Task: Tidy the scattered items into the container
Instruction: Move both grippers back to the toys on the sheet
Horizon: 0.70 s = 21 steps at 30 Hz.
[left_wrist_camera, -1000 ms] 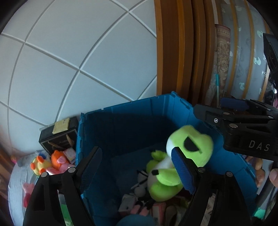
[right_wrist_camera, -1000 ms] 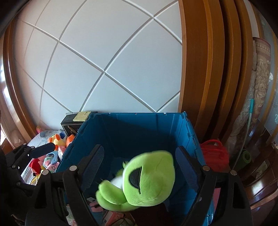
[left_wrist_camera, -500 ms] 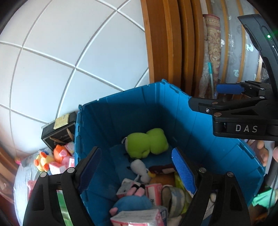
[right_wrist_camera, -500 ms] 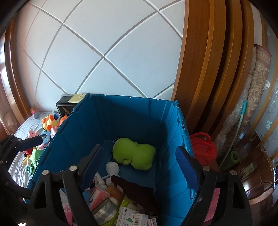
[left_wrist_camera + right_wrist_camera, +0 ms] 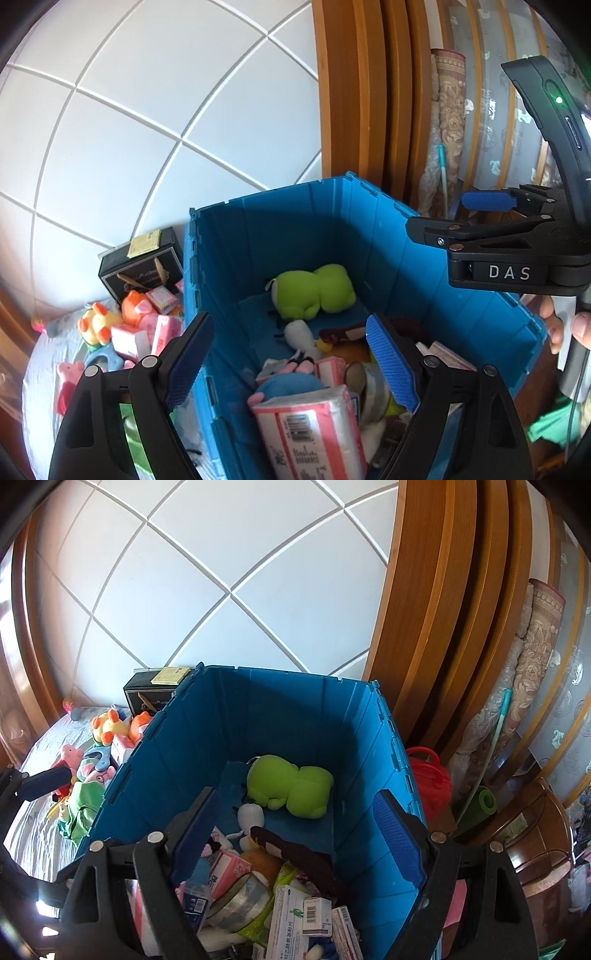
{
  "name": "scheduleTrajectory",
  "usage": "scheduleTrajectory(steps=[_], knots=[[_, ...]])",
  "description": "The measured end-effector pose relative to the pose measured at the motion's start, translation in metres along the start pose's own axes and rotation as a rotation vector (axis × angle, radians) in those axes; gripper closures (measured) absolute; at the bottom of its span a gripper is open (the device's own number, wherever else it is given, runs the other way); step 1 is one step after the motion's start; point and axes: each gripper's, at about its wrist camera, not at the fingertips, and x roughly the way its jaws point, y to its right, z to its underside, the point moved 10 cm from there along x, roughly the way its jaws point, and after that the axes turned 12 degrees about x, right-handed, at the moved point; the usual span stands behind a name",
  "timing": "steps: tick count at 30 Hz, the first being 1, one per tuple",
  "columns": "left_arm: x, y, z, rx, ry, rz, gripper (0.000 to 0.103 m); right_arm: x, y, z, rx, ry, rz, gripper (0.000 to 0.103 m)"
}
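Observation:
A blue plastic crate [image 5: 373, 236] [image 5: 369, 738] holds a green frog plush [image 5: 314, 290] [image 5: 290, 786] lying at its far end, with a small white plush [image 5: 250, 814], tissue packs [image 5: 310, 428], boxes [image 5: 291, 923] and a tape roll [image 5: 240, 901] nearer me. My left gripper [image 5: 291, 363] is open and empty above the crate's near left corner. My right gripper [image 5: 295, 838] is open and empty above the crate's near end; it also shows in the left wrist view [image 5: 491, 236] at the right.
Scattered toys lie on a grey cloth left of the crate: an orange-yellow plush [image 5: 107, 725], pink pig toys [image 5: 70, 755], green cloth [image 5: 79, 808]. A black box [image 5: 142, 266] stands by the white tiled wall. A red bag [image 5: 428, 779] and wooden frame [image 5: 424, 627] are to the right.
The green frog plush fell from between the right gripper's jaws and came to rest at the far end of the crate. Both grippers stayed open and tilted down a little.

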Motion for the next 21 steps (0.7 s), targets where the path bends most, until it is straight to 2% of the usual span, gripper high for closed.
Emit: scheduleTrajectory(steps=[7, 9, 10, 11, 21], knots=[[-0.052, -0.055, 0.052, -0.047, 0.056, -0.056, 0.006, -0.034, -0.063, 0.03, -0.003, 0.038, -0.038, 0.018], [-0.068, -0.075, 0.072, -0.064, 0.07, -0.084, 0.003, -0.041, -0.087, 0.042, 0.006, 0.046, -0.053, 0.012], [-0.076, -0.087, 0.084, -0.075, 0.075, -0.096, 0.001, -0.044, -0.1, 0.048, 0.012, 0.049, -0.058, 0.005], [-0.082, -0.098, 0.096, -0.085, 0.074, -0.11, 0.001, -0.046, -0.112, 0.054, 0.017, 0.051, -0.064, 0.001], [-0.119, -0.197, 0.226, -0.135, -0.013, -0.19, 0.001, -0.067, -0.241, 0.111, 0.045, 0.074, -0.188, 0.0]])
